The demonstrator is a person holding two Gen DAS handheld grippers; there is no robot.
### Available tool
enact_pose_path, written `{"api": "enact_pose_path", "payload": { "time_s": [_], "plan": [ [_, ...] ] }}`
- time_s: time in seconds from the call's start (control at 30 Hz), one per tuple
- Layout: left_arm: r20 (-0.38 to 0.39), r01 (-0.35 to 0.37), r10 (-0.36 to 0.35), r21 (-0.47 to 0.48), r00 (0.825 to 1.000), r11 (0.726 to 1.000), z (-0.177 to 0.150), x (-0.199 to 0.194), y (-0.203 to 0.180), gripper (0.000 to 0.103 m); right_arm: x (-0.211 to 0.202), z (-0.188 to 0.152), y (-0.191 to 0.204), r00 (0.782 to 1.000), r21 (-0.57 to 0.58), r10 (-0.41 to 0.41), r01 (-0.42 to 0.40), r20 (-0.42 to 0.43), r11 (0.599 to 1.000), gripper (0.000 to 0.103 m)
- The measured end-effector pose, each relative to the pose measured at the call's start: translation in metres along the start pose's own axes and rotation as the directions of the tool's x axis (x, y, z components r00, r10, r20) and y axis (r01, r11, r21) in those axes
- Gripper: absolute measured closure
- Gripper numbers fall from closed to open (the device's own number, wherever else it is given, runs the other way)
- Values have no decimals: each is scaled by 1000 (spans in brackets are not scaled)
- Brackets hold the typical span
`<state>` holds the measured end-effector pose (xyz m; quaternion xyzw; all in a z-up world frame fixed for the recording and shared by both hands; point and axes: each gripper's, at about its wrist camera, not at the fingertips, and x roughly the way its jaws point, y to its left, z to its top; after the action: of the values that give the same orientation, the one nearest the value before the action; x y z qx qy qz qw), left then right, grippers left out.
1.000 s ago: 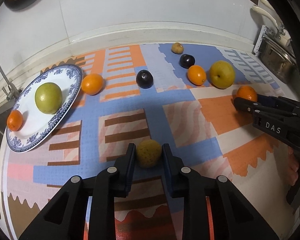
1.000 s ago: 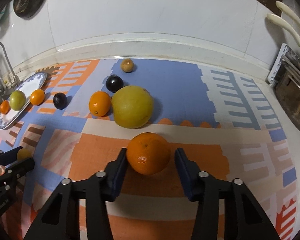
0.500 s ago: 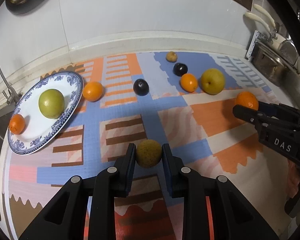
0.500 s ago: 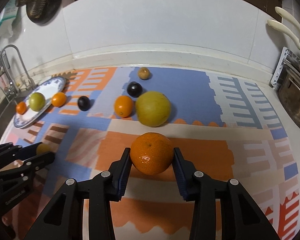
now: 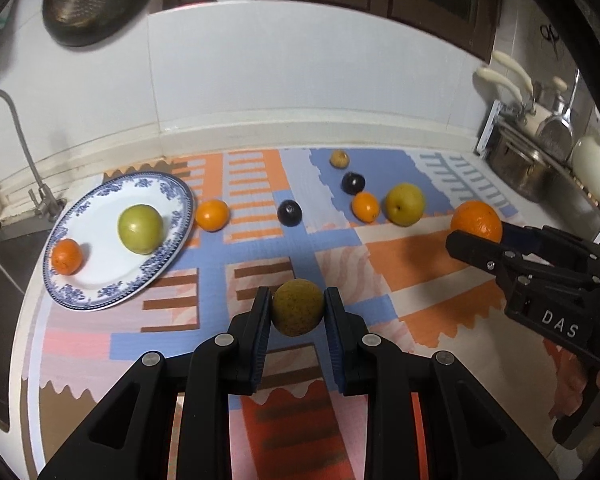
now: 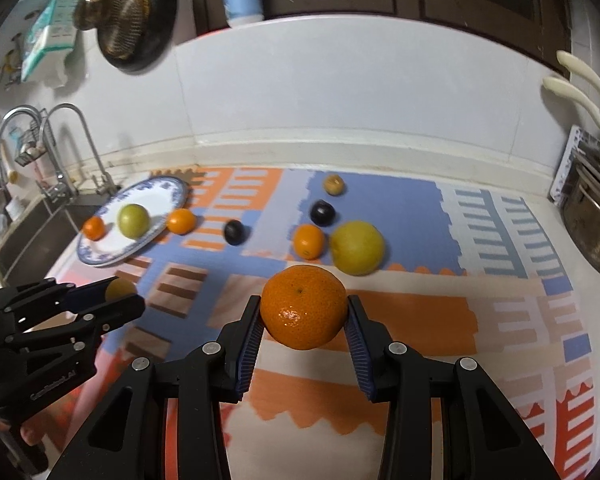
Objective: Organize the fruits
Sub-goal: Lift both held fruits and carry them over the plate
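Observation:
My left gripper (image 5: 298, 312) is shut on a small brownish-yellow fruit (image 5: 298, 307) and holds it above the patterned mat. My right gripper (image 6: 303, 320) is shut on a large orange (image 6: 303, 312), also lifted; it shows in the left wrist view (image 5: 477, 222) too. A blue-and-white plate (image 5: 100, 288) at the left holds a green apple (image 5: 140, 229) and a small orange (image 5: 66, 256). Loose on the mat lie an orange (image 5: 212, 215) beside the plate, two dark plums (image 5: 290, 213) (image 5: 353, 183), another orange (image 5: 365, 207), a yellow pear (image 5: 405, 204) and a small brown fruit (image 5: 339, 158).
A sink with a tap (image 5: 20, 152) lies left of the plate. A metal pot (image 5: 524, 168) and rack stand at the right. A white tiled wall (image 5: 300, 72) runs along the back. A dark strainer (image 5: 88, 8) hangs on it.
Both grippers have risen from the mat with their fruits. The right gripper closed on the large orange; the view of the counter has widened.

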<state>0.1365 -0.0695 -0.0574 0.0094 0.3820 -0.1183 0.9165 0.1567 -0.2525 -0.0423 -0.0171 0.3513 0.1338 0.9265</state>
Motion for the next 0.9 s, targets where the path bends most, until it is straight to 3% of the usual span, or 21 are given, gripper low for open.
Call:
{"api": "enact_pose_path", "payload": {
  "time_s": [0.6, 0.9],
  "plan": [
    [124, -101, 107, -55, 987, 993, -1, -56, 46, 77, -27, 26, 66, 989, -85, 114, -107, 94, 991, 61],
    [150, -108, 115, -58, 982, 992, -7, -67, 79, 77, -21, 37, 99, 985, -99, 143, -134, 93, 986, 61]
  ]
}}
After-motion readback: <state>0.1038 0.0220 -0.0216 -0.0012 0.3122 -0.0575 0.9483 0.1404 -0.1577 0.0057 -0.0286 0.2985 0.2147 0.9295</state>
